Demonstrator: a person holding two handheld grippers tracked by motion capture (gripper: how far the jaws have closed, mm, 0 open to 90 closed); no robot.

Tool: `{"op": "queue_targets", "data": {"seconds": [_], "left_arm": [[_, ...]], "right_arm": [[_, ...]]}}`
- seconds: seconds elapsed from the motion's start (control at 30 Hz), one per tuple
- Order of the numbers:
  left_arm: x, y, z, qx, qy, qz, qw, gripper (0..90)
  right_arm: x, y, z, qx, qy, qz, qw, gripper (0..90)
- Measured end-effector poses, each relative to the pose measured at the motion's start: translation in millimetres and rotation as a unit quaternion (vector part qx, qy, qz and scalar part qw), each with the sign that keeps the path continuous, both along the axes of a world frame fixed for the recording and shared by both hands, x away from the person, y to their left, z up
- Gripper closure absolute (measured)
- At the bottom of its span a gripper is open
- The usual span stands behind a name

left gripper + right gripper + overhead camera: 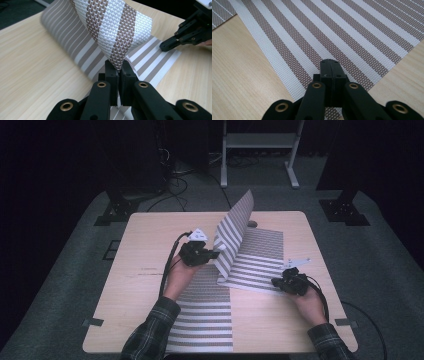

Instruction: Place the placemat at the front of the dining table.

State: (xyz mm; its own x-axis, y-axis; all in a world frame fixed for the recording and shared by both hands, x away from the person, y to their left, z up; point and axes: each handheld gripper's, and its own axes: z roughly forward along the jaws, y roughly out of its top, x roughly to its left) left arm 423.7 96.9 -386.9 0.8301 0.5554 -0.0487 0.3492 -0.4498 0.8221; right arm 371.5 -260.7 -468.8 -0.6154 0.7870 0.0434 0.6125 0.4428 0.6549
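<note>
Dark room, wooden table (145, 245), striped mat (260, 257)

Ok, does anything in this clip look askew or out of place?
Yes. The upper striped mat lies crooked across the lower striped mat, and its left side stands curled up off the table, pinched by the left gripper. The right gripper, jaws shut, sits at the mat's near right corner.
</note>
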Motion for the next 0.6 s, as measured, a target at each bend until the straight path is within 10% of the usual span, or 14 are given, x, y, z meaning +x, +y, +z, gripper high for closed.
{"op": "queue_targets", "data": {"seconds": [0.6], "left_arm": [[-19.5,87.4,-23.0,0.022,0.013,0.074,0.9969,87.1]], "right_arm": [[0.8,3.2,0.6,-0.016,-0.006,-0.004,0.9998,89.8]]}}
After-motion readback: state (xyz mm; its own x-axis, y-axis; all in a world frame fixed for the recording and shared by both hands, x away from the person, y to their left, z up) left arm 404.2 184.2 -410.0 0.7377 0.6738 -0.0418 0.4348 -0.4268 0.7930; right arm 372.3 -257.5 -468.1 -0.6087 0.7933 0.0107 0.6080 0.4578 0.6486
